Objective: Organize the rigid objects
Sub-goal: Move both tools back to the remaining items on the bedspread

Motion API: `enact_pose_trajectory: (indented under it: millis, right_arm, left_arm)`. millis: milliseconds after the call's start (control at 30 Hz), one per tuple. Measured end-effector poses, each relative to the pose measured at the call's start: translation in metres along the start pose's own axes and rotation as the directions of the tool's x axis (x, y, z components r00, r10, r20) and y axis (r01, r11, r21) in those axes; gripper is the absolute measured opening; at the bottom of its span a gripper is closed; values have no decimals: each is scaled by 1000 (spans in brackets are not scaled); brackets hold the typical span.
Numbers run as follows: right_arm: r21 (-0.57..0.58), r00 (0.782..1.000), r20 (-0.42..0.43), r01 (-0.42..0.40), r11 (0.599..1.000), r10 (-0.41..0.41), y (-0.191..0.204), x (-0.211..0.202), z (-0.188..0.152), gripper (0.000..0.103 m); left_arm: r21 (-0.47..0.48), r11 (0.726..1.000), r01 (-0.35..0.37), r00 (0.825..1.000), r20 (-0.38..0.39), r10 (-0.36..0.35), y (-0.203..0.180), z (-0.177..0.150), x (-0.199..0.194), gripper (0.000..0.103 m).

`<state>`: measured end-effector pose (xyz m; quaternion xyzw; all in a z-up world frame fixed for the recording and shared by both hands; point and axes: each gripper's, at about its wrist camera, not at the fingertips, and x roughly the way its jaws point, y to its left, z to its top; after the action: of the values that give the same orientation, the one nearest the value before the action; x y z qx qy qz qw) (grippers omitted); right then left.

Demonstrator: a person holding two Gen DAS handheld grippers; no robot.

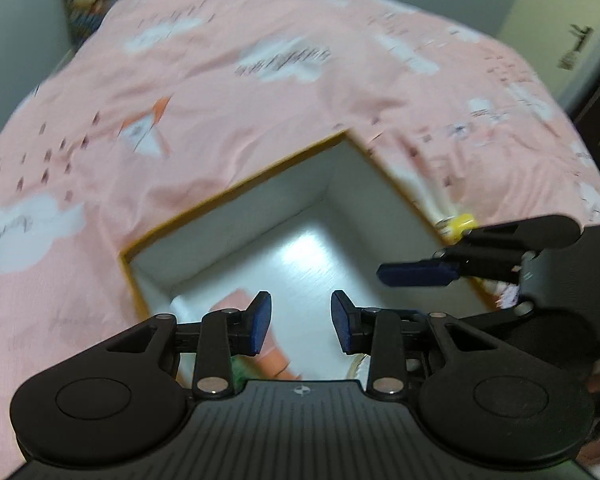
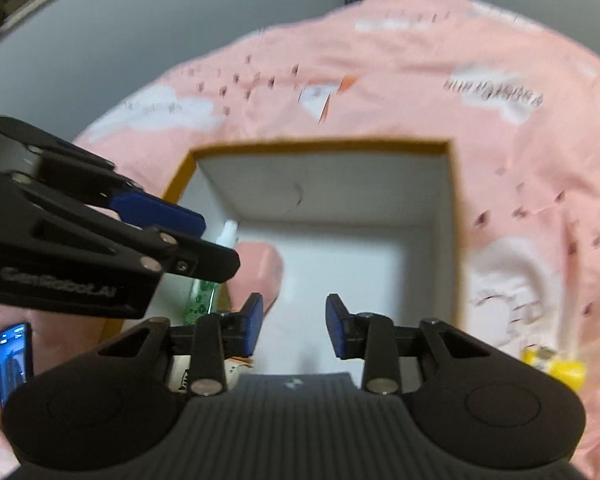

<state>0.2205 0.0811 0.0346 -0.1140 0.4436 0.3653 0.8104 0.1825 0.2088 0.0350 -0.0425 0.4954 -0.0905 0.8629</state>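
Both grippers (image 1: 301,322) (image 2: 294,326) hang open above box (image 2: 454,216) holding pink item (image 2: 260,276).

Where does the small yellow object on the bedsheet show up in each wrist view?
Left wrist view: the yellow object lies right of centre on the pink sheet, just outside the box's right wall, behind the right gripper.
Right wrist view: the yellow object lies at the lower right on the sheet, right of the box.
Shared landmark: the white box with an orange rim.
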Motion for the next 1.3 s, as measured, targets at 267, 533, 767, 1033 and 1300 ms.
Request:
enact_pose_trajectory:
  millis: [267,533,767,1033,1300]
  right_arm:
    - [11,975,191,117,993,-117,-36,-76,-20,64]
    - [202,943,248,176,963,-224,-101,-107,-73,71]
    - [311,911,206,287,906,-359,-139,-103,-118,70]
    - [384,956,89,228,895,-281,-174,-77,-157,56]
    - [450,974,56,172,876,-220,-178,-78,-183,52]
  left_arm:
    - [149,989,12,988,153,-35,-46,6,-14,41]
    - [322,939,122,982,98,-161,-107,18,5,41]
    - [424,875,234,970,-47,-237,-155,26,49,25]
    - [521,808,275,961,-169,-219,-197,17,95,0]
    - [525,763,376,925,-255,-281,-223,12,129,28]
